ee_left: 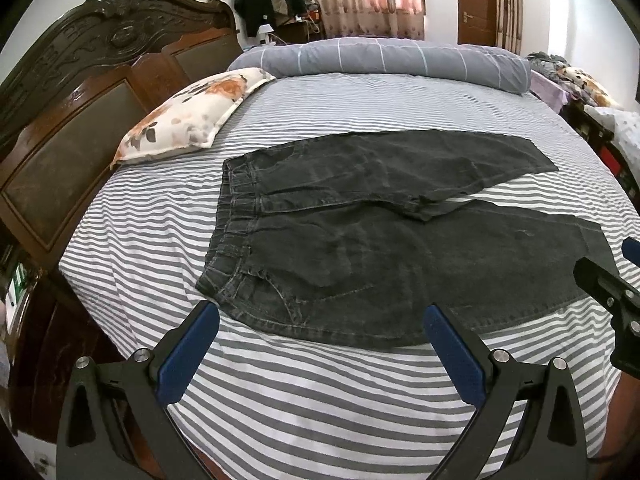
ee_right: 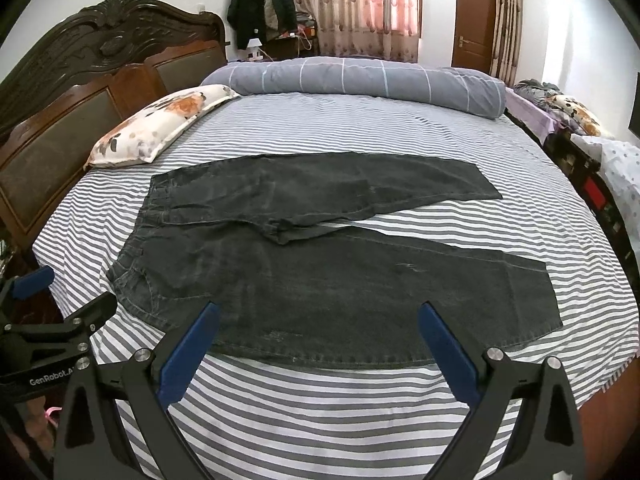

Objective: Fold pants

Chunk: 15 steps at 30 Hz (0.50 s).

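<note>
Pants (ee_left: 360,264) dark grey; sheet (ee_left: 320,400) grey-white striped; pillow (ee_left: 188,116) orange floral.

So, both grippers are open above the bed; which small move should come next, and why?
Probably lower both grippers, left and right, to the near edge of the pants: they lie flat, legs apart, unfolded, and both jaws stand open, holding nothing.

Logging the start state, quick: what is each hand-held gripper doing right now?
Left hand-held gripper: open, holding nothing, just short of the pants.
Right hand-held gripper: open, holding nothing.
</note>
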{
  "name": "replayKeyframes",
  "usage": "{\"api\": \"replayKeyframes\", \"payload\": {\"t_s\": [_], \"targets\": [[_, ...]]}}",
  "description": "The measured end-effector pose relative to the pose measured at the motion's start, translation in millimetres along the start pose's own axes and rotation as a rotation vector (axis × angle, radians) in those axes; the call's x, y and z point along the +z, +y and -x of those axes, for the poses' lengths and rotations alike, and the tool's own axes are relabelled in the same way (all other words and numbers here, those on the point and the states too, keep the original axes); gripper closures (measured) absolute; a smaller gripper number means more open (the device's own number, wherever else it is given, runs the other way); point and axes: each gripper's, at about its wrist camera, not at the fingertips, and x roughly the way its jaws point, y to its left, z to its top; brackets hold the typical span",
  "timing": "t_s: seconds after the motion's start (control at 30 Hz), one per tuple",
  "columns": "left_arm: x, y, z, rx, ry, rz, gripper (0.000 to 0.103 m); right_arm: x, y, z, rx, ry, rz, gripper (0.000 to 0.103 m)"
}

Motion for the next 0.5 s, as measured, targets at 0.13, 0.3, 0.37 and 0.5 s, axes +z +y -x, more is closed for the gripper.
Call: {"api": "replayKeyframes", "payload": {"t_s": [0.13, 0.3, 0.37, 0.5], "targets": [[3, 3, -5, 0.0, 0.008, -0.002, 0.001, 2, -1, -4, 0.001, 0.003, -0.005, 0.004], [7, 4, -11, 0.003, 0.012, -0.01, 0.001, 4, -1, -11, 0.002, 0.012, 0.0, 0.004], [10, 5, -15, 0.002, 0.015, -0.011, 0.001, 5, 0, -14, -0.001, 0.016, 0.002, 0.004], [14, 5, -23, 0.003, 0.022, -0.018, 0.001, 9, 1, -20, -0.001, 0.023, 0.003, 0.004]]}}
